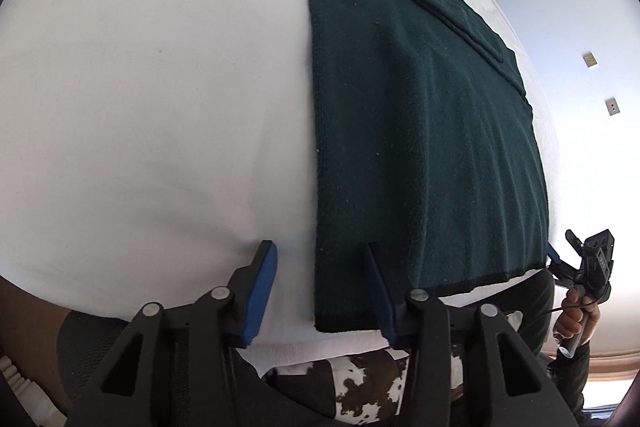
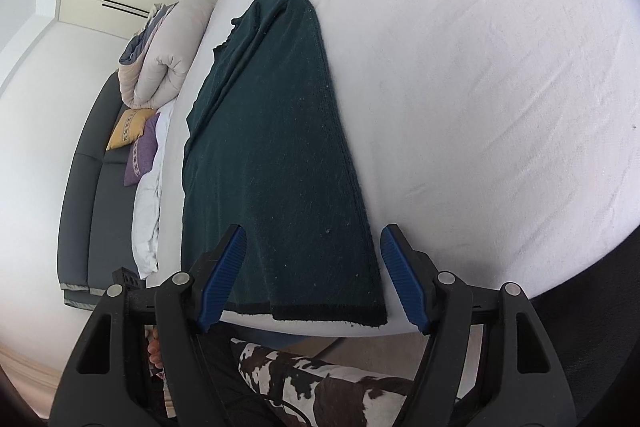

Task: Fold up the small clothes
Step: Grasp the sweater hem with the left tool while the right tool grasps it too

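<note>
A dark green knitted garment [image 1: 420,131] lies flat on the white bed sheet [image 1: 152,87], folded lengthwise, its black hem at the near edge. My left gripper [image 1: 320,291] is open and empty, its jaws straddling the garment's near left hem corner. My right gripper [image 2: 312,279] is open and empty, its jaws either side of the garment [image 2: 276,163] at its near hem. The right gripper also shows in the left wrist view [image 1: 560,259] at the garment's right hem corner.
The bed's near edge runs just below the hem. A rolled duvet [image 2: 168,55], a yellow cushion [image 2: 128,129] and a purple cushion [image 2: 142,155] lie on a dark sofa [image 2: 92,195] left of the bed. A cowhide-patterned cloth [image 2: 320,383] is below.
</note>
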